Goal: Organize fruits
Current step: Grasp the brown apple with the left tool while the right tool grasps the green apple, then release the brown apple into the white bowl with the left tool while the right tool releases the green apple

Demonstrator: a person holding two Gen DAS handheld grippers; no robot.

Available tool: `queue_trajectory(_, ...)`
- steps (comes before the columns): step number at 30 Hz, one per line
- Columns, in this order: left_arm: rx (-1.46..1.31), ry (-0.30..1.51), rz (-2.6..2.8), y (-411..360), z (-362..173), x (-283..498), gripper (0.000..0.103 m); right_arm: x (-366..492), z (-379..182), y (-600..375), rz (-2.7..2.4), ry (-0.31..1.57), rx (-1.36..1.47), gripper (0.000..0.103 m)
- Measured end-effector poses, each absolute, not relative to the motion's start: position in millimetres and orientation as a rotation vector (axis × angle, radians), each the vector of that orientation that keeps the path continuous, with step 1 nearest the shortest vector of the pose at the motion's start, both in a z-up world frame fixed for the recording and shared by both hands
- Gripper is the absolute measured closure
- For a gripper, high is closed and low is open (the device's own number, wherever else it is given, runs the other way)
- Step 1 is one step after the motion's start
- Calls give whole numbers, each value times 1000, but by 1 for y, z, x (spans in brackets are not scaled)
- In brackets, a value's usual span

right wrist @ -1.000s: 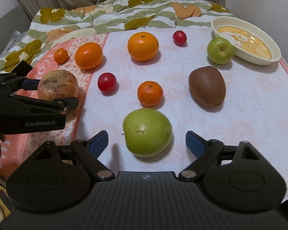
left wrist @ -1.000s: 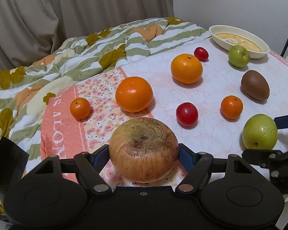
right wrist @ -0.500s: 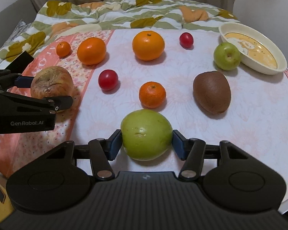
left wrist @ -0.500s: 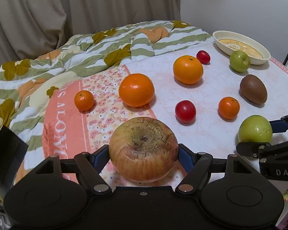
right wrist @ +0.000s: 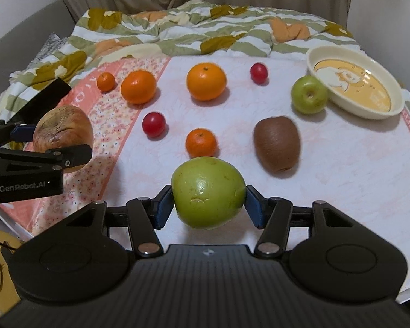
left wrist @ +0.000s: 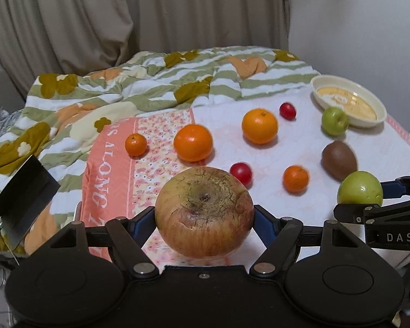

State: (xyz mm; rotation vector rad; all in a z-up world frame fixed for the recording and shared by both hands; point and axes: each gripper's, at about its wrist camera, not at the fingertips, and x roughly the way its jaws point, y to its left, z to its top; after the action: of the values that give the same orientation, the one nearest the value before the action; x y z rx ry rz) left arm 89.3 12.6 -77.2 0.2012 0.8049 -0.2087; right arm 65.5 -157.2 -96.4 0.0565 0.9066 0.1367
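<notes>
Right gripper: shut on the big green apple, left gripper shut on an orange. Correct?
Not quite. The right gripper is shut on the big green apple, but the left gripper holds a wrinkled brown apple, not an orange. The left wrist view shows it.

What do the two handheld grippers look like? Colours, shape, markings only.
Both match: matte black plastic bodies with two round housings at the base, black scissor-link arms on silver pivot pins, and blue pads lining the jaws. The left gripper carries white "GenRobot.AI" lettering on its side, readable in the right wrist view. The right gripper shows white "DAS" on its side and a ribbed top surface. No cables or sleeves are clearly visible.
</notes>
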Motion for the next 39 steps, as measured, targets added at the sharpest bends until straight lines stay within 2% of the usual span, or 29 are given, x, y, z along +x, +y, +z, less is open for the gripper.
queue_trajectory(19,78,706,-164,-132,-23,93,24,80,-36,-323,164,816,3,32)
queue_trajectory(30,104,699,-259,-205,-19,160,24,145,-21,-405,73,771,25,32)
queue_trajectory(39,186,728,-384,-252,-41,229,24,204,-32,-438,-6,790,88,32)
